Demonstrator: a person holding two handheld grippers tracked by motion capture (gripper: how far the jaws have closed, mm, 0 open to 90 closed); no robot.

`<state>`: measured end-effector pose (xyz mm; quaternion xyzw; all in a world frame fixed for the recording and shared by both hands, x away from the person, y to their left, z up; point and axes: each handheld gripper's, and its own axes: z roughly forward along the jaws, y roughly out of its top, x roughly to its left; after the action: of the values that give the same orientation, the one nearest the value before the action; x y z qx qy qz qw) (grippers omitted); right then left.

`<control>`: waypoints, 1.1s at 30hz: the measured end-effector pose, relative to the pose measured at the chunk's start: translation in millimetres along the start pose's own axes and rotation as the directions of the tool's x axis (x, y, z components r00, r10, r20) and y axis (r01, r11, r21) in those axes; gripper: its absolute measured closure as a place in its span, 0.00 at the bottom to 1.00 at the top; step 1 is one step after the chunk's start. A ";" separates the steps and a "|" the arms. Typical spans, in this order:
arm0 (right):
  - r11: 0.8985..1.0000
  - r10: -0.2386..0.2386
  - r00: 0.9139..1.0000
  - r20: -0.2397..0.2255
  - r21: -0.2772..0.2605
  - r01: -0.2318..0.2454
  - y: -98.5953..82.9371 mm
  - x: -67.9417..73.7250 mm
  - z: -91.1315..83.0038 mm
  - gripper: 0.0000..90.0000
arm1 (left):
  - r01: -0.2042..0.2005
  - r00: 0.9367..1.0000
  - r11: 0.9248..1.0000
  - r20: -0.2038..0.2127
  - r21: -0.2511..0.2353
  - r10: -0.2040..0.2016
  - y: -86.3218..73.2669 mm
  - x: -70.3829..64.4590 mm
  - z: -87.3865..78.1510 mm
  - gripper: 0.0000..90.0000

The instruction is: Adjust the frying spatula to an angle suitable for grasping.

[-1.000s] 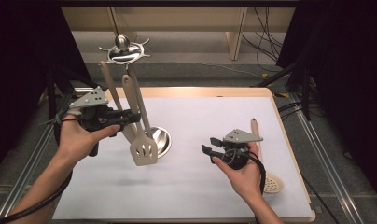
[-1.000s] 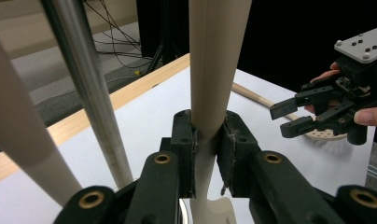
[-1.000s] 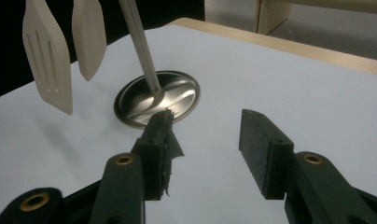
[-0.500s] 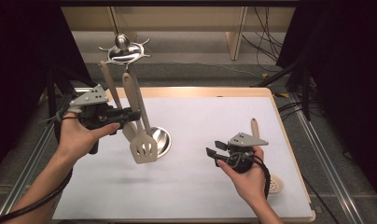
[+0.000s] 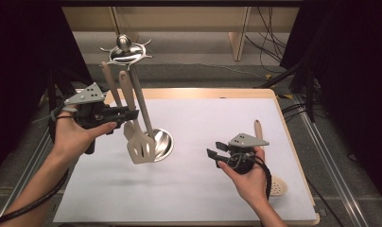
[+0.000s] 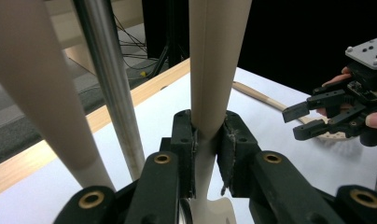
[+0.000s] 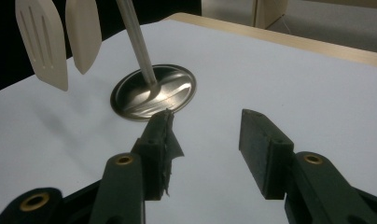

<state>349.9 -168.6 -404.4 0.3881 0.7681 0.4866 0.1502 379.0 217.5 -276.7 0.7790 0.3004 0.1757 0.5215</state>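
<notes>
Carefully, we judge, is how to lift the cream plastic slotted spatula (image 5: 141,147) we hold beside the chrome utensil stand (image 5: 155,142): raise it straight, so it neither swings into the steel pole nor knocks the cream utensil (image 6: 42,98) hanging beside it. Our left gripper (image 6: 209,140) has its jaws pressed onto the spatula's handle. Our right gripper (image 7: 207,140) hovers low over the white table mat (image 5: 203,189), jaws spread and empty, near the long-handled wooden skimmer (image 5: 269,161) lying flat

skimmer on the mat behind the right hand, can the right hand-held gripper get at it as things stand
Probably yes. The skimmer lies flat on the mat beside the right hand-held gripper, whose jaws are open and empty. Nothing lies over it, but the gripper faces away and must turn round.
</notes>
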 end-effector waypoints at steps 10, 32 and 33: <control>0.999 -0.037 0.999 -0.012 -0.028 0.037 2.8 -0.8 2.8 0.61 | 0.008 1.000 1.000 -0.004 0.006 -0.008 0.2 -2.4 -0.3 0.85; 0.997 -0.067 0.998 0.003 -0.033 0.067 4.3 -1.2 0.9 0.62 | -0.013 1.000 0.999 -0.010 0.038 0.014 14.0 -4.7 6.3 0.85; 0.998 -0.057 0.998 0.004 -0.036 0.057 3.9 -0.7 1.6 0.62 | -0.011 1.000 0.999 -0.015 0.041 0.012 14.1 -3.7 6.5 0.85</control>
<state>353.0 -167.3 -401.9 0.3639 0.7699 0.4953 0.1721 384.0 206.6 -266.1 0.7900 0.3034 0.1781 0.5021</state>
